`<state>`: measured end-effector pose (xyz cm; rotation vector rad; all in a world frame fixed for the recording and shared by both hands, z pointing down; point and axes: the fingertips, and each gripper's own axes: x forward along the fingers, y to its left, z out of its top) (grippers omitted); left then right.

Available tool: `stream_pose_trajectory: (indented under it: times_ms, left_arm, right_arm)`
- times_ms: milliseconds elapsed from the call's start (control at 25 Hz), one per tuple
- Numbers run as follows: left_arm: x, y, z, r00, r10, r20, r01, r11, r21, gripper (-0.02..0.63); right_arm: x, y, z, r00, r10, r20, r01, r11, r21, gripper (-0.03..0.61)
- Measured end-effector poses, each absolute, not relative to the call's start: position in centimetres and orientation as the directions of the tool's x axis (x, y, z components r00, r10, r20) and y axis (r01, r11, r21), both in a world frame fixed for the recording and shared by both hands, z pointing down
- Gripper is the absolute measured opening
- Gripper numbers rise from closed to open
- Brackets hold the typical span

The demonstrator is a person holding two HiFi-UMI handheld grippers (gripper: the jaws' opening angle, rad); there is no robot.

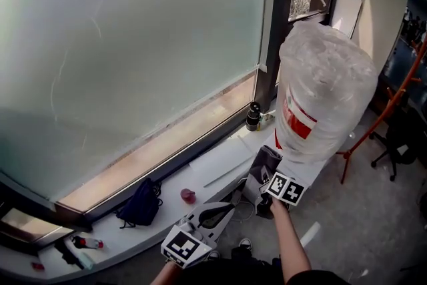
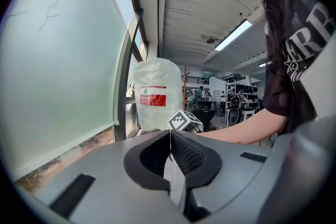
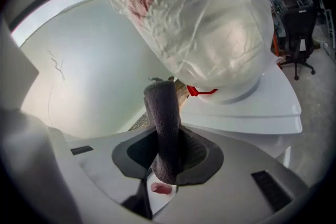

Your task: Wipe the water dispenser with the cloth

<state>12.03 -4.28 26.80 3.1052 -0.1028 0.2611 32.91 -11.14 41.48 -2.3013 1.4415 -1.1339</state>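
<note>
In the right gripper view, right tool [image 3: 169,152] clamps cloth [image 3: 163,113]

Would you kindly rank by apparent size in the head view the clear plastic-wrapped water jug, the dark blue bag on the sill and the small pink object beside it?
1. Clear plastic-wrapped water jug, largest.
2. Dark blue bag.
3. Small pink object, smallest; it sits near the bag, so distance doesn't mislead.

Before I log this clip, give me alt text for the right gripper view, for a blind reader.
The right gripper is shut on a grey cloth that stands up between its jaws. Beyond it is the white water dispenser with a plastic-wrapped bottle on top; a frosted window fills the left.
</note>
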Motion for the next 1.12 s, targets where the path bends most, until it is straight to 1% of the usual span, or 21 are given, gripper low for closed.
stream_pose_trajectory:
  times_ms: [200,440,640,800,1120]
  left_arm:
    - [12.8,-4.8,27.2,0.977,-0.095,0.191,-0.102,-0.995,0.025,0.017]
    - [13.9,-4.8,27.6,0.975,-0.086,0.206,-0.095,-0.995,0.032,0.018]
    - [14.8,-4.3,28.1,0.976,-0.058,0.209,-0.071,-0.996,0.054,0.017]
    - [15.3,-3.6,28.4,0.977,-0.02,0.214,-0.032,-0.998,0.052,0.018]
    - [16.3,-2.2,28.8,0.98,0.054,0.193,0.045,-0.998,0.052,0.018]
  right_arm:
    - [35.7,-12.3,44.5,0.262,-0.792,0.551,-0.61,-0.579,-0.541,0.101]
    - [39.2,-10.1,46.9,0.28,-0.765,0.58,-0.487,-0.634,-0.6,0.101]
    - [40.6,-6.1,47.3,0.271,-0.77,0.577,-0.472,-0.629,-0.618,0.103]
    - [41.4,-2.0,47.5,0.289,-0.769,0.571,-0.433,-0.637,-0.638,0.103]
    - [42.7,5.8,47.9,0.352,-0.713,0.607,-0.456,-0.697,-0.554,0.103]
